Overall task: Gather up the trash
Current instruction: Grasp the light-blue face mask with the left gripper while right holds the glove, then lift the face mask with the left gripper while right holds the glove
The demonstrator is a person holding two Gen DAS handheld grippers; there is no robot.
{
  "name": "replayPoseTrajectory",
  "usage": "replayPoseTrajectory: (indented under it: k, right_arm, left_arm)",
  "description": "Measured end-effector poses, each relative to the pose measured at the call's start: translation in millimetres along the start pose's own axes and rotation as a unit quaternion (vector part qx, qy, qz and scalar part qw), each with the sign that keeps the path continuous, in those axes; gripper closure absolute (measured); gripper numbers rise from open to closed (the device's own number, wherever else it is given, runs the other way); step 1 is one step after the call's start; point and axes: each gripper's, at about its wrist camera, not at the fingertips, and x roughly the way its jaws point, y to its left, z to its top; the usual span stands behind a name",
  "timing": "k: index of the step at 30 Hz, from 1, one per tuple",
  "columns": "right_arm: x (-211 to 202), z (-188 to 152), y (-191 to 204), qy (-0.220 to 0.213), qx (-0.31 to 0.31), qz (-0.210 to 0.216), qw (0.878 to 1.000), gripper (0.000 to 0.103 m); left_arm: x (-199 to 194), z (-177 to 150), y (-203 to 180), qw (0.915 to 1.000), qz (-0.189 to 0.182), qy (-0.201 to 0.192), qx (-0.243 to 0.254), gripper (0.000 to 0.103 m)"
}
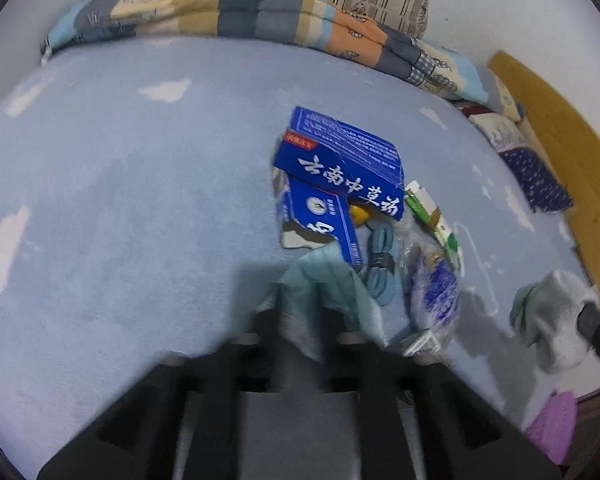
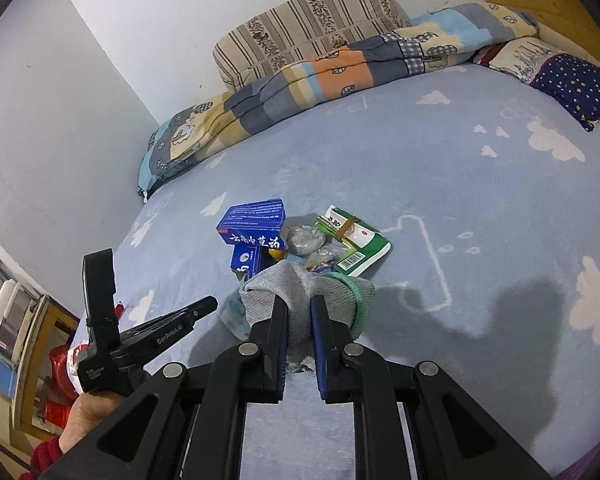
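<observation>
The right claw (image 2: 299, 316) is closed on a grey sock with a green cuff (image 2: 320, 292), held just above the light blue bedsheet (image 2: 440, 168). A pale teal cloth (image 1: 320, 292) is seen between the blurred fingers of the left claw (image 1: 300, 320); whether it is gripped cannot be told. The trash pile lies mid-bed: two blue medicine boxes (image 1: 340, 160), a green and white carton (image 2: 356, 244), crumpled wrappers (image 2: 306, 240), and a coiled cable (image 1: 382, 264).

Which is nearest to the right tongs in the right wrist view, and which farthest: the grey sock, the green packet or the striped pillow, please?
1. Grey sock: clamped in the right tongs.
2. Green packet: on the bed just beyond the sock, slightly right.
3. Striped pillow: far end, against the wall.
</observation>
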Motion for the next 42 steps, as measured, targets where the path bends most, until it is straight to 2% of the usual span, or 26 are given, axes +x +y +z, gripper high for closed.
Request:
replayPoseTrajectory:
  k: [1, 2, 4, 6, 9, 10, 13, 14, 15, 17, 20, 24, 27, 29, 32, 36, 39, 42]
  right_arm:
    - [0, 0, -1, 0.0, 0.002, 0.001, 1.0, 0.091]
    - [0, -1, -1, 0.001, 0.002, 0.002, 1.0, 0.091]
    - [1, -1, -1, 0.001, 0.0, 0.0, 1.0, 0.091]
    - [1, -2, -1, 0.001, -0.002, -0.001, 1.0, 0.091]
    - [1, -2, -6, 0.0, 0.003, -0.004, 1.0, 0.091]
    - [1, -1, -8, 0.0, 0.006, -0.004, 1.0, 0.091]
    - [2, -1, -12, 0.004, 0.014, -0.004, 1.0, 0.091]
    - [2, -2, -13, 0.004, 0.014, -0.003, 1.0, 0.091]
    - [2, -2, -13, 0.005, 0.013, -0.003, 1.0, 0.091]
    - [3, -2, -12, 0.005, 0.009, -0.005, 1.0, 0.091]
    - [4, -2, -9, 0.007, 0.008, -0.004, 1.0, 0.091]
    - [7, -2, -4, 0.008, 0.0, -0.006, 1.0, 0.091]
    - [10, -2, 1, 0.009, -0.008, -0.009, 1.0, 0.091]
    - [12, -2, 4, 0.01, -0.011, -0.007, 1.0, 0.091]
    - [12, -2, 9, 0.009, -0.02, -0.005, 1.0, 0.091]
    - [12, -4, 15, 0.009, -0.033, -0.007, 0.999, 0.091]
    - [12, -4, 16, 0.009, -0.033, -0.005, 0.999, 0.091]
    - [9, -4, 19, 0.002, -0.038, -0.007, 0.999, 0.091]
  left_arm:
    - [2, 1, 1, 0.9999, -0.001, -0.002, -0.01, 0.03]
    - [4, 2, 2, 0.9998, 0.001, -0.006, -0.019, 0.021]
    - [8, 4, -1, 0.9992, -0.02, -0.005, -0.035, 0.021]
    - [14, 7, -7, 0.9991, -0.023, 0.001, -0.036, 0.021]
    - [30, 7, -20, 0.9997, 0.015, 0.015, -0.014, 0.021]
    - [40, 5, -24, 0.9987, 0.041, 0.028, -0.004, 0.021]
    - [54, 0, -25, 0.9951, 0.087, 0.044, 0.014, 0.041]
    - [54, 0, -25, 0.9942, 0.096, 0.042, 0.022, 0.051]
    - [53, 0, -26, 0.9936, 0.102, 0.037, 0.031, 0.063]
    - [49, 0, -25, 0.9934, 0.103, 0.033, 0.036, 0.076]
    - [38, 0, -20, 0.995, 0.094, 0.022, 0.029, 0.084]
    - [7, -1, -17, 0.9966, 0.08, -0.007, 0.02, 0.085]
    - [-37, -3, -26, 0.9967, 0.057, -0.051, 0.026, 0.085]
    - [-62, -10, -33, 0.9955, 0.044, -0.075, 0.037, 0.085]
    - [-96, -29, -50, 0.9902, 0.053, -0.101, 0.08, 0.084]
    - [-107, -46, -63, 0.9845, 0.064, -0.122, 0.108, 0.084]
    - [-103, -47, -67, 0.9832, 0.067, -0.127, 0.113, 0.084]
    - [-103, -47, -74, 0.977, 0.083, -0.144, 0.134, 0.084]
